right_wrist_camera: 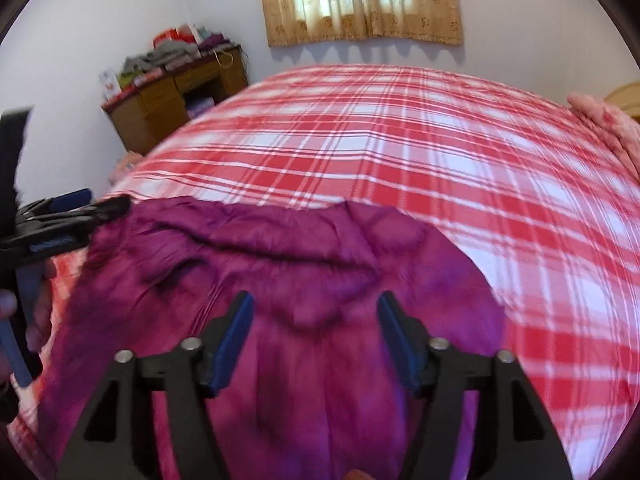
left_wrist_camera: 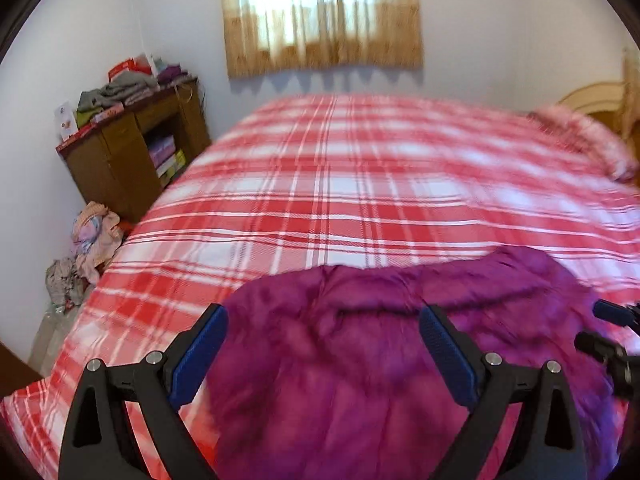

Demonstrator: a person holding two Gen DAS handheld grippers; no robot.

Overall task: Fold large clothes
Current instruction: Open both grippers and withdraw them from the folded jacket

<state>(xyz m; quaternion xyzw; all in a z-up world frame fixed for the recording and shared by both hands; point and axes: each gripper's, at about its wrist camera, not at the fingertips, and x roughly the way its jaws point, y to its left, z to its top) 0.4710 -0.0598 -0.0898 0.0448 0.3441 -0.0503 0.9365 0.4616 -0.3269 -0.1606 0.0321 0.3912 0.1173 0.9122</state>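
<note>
The purple garment (right_wrist_camera: 280, 320) lies spread on the bed (left_wrist_camera: 340, 184), near its front edge, under and just ahead of both claws. The left claw (left_wrist_camera: 324, 356) is released, its blue pads wide apart above the cloth with nothing between them. The right claw (right_wrist_camera: 316, 340) is likewise released and holds nothing, hanging over the middle of the garment. This looks like the laying-out step, before any fold is made: the far edge of the garment, ahead of both claws, runs in an uneven wavy line, and a dark crease crosses the cloth just beyond the right claw's pads. The next move likely calls for each claw to drop to an edge or corner and pinch a single layer, then pull it flat or carry it across. The cloth seems thin and soft, mottled in magenta and violet like a tie-dye, and it rumples easily. The bed cover beyond the claws is smooth, with a red and white check
</note>
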